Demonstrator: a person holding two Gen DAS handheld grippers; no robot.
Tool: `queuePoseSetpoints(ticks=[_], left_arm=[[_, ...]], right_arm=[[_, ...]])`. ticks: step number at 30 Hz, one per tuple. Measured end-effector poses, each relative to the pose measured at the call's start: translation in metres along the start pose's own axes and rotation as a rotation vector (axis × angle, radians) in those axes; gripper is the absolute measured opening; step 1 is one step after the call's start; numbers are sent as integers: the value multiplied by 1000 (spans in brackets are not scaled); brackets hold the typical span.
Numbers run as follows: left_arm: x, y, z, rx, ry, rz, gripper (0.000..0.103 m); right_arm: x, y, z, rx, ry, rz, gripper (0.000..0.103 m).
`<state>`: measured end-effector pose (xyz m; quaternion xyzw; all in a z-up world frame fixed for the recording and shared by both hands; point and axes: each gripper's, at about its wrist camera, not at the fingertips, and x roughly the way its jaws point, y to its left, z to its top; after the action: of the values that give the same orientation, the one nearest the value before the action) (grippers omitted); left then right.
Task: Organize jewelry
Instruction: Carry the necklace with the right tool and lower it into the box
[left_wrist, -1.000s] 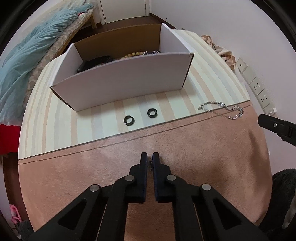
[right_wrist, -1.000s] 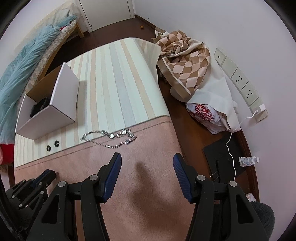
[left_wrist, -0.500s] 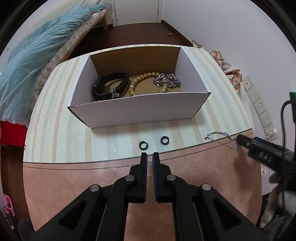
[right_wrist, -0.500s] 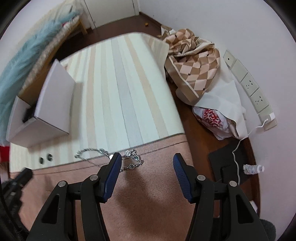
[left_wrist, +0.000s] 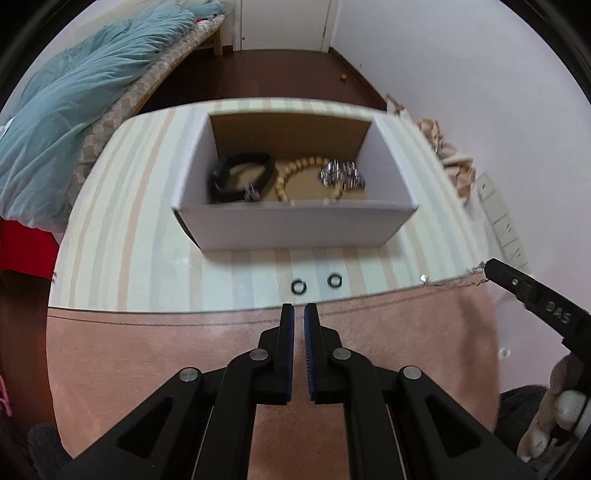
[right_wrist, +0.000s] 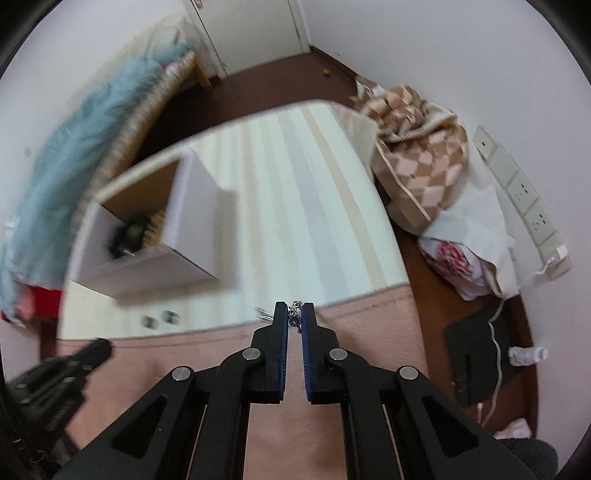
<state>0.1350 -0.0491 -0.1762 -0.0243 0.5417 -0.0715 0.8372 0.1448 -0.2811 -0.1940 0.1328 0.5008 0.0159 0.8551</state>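
A striped tablecloth (left_wrist: 147, 221) meets pink cloth (left_wrist: 184, 350), bed (left_wrist: 74, 92) behind.

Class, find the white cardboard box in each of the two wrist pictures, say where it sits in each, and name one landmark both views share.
Left wrist view: the white cardboard box sits at upper centre, open top toward the camera, jewelry inside.
Right wrist view: the white cardboard box sits at middle left, blurred, seen from a corner.
Shared landmark: the two black rings on the striped cloth just in front of the box.
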Motion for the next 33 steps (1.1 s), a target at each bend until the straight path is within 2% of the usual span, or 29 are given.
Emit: queuePoseSetpoints(ticks=[5,8,13,17,19,27,33], left_arm=[[-40,9,27,-12,-73,-40,3],[-61,13,47,-27,-109,-91,3],[-81,25,78,-38,-145,-127,3],[-75,32,97,-31,-138,-123,3],[-64,39,107,-38,-117,-127,3],[-21,61,135,-82,-46,-145,3],[10,61,156,-47,13,-88,5]], right_arm=[[-47,24,30,-18,-61,99,7],[-71,45,54,-42,-92,168,7],[-82,79,89,-77,-102,239,7],[-63,102,110,-103,-66,258,7],[-42,110,118,-103,-19,265,7],[32,118,119,-90,139,230,7],[60,119,122,-92,204,199,8]])
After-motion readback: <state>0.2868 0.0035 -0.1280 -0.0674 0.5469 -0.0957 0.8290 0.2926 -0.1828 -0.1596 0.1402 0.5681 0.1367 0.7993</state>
